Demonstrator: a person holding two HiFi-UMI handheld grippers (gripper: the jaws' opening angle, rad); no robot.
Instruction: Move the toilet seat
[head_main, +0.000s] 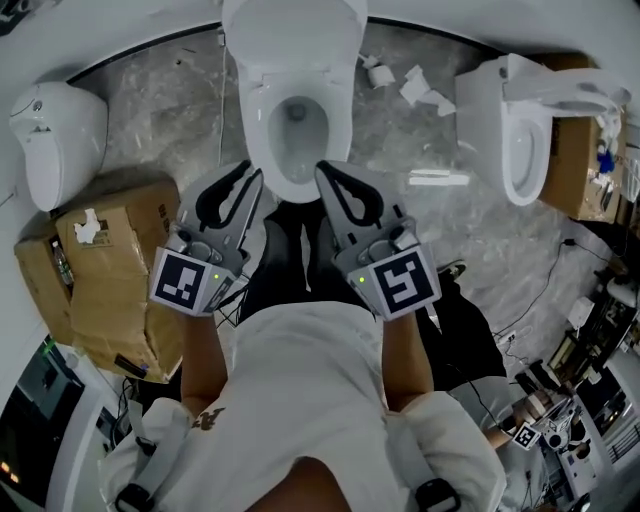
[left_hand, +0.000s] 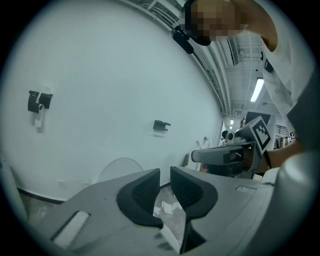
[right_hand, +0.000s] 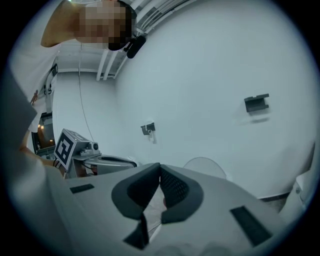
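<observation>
A white toilet (head_main: 262, 110) stands straight ahead in the head view, its lid (head_main: 292, 28) raised against the wall and the seat ring (head_main: 330, 128) lying down round the bowl. My left gripper (head_main: 250, 174) hovers just in front of the bowl's left front edge, and its jaws stand a narrow gap apart with nothing between them (left_hand: 165, 176). My right gripper (head_main: 322, 168) is beside it at the bowl's right front edge, shut and empty (right_hand: 160, 169). Neither touches the toilet. The upright round lid (left_hand: 120, 170) also shows past the jaws, as does the lid (right_hand: 205, 167) in the right gripper view.
A second white toilet (head_main: 525, 140) stands at the right in front of a brown box. A white wall fixture (head_main: 55, 140) and cardboard boxes (head_main: 110, 270) are at the left. Paper scraps (head_main: 415, 85) lie on the marble floor. Cables and equipment (head_main: 560, 400) crowd the lower right.
</observation>
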